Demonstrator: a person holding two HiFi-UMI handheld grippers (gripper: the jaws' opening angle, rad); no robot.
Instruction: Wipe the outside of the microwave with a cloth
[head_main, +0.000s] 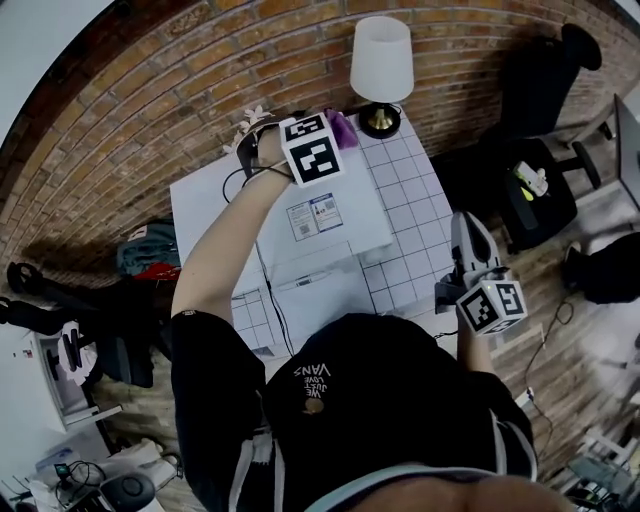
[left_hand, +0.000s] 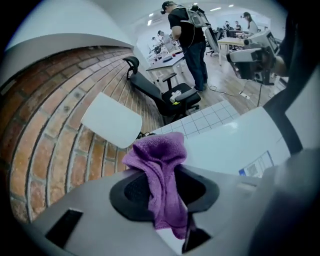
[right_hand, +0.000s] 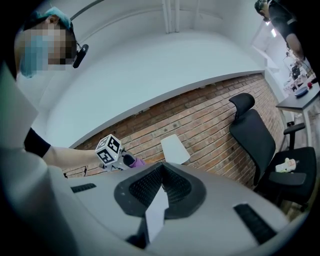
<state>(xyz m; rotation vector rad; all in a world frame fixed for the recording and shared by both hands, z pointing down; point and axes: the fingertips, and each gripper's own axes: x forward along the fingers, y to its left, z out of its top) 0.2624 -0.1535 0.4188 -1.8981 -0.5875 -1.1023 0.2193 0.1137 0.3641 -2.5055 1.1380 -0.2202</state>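
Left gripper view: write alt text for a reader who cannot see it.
The left gripper is shut on a purple cloth, held over the white microwave top. Behind stand a white lamp shade against a brick wall and a black office chair.

The microwave (head_main: 350, 200) fills the left and middle of the surface (head_main: 405, 230); a bare tiled strip along its right side leaves room to pass. At the strip's far end a lamp (head_main: 381, 60) stands by the brick wall (head_main: 150, 120), just right of the left gripper (head_main: 332, 130) and its cloth (head_main: 344, 128). An office chair (head_main: 535, 190) stands well off right.
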